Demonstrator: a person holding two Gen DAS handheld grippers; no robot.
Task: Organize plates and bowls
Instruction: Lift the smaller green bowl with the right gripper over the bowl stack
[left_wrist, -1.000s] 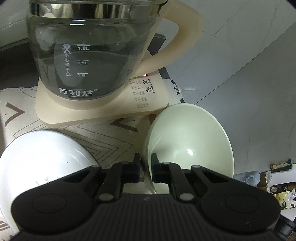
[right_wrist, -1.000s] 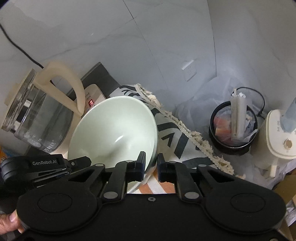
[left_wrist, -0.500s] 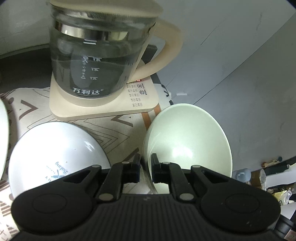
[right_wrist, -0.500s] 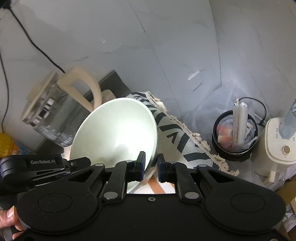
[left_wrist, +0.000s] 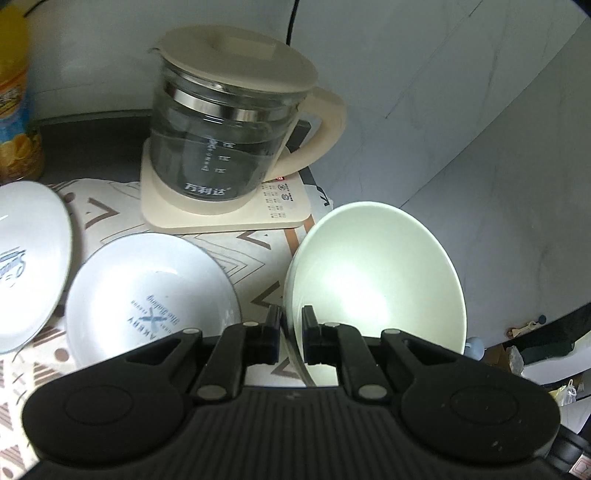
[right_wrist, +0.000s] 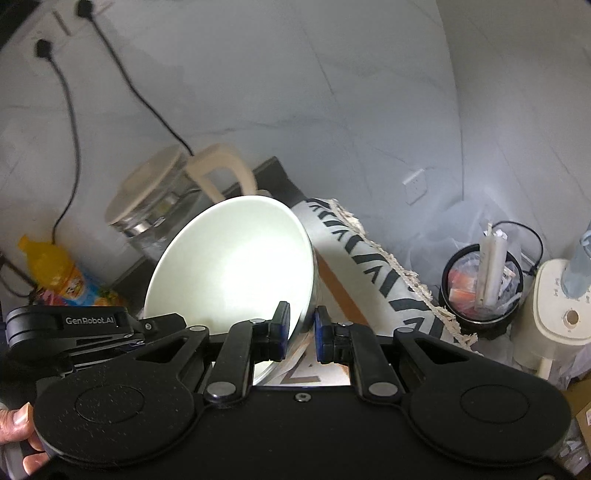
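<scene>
Lifted clear of the patterned cloth (left_wrist: 255, 254) and carried up and back from the kettle (left_wrist: 229, 147), which now shows whole, lid and all, where a second ago only its glass belly filled the left view: green bowl (left_wrist: 373, 277), tilted on edge, rim clamped on opposite sides by left gripper (left_wrist: 291, 328) and right gripper (right_wrist: 302, 325). Newly in view below, two white dishes, one (left_wrist: 151, 291) near the bowl, another (left_wrist: 29, 258) further left. Likely bound for stacking with those dishes.
</scene>
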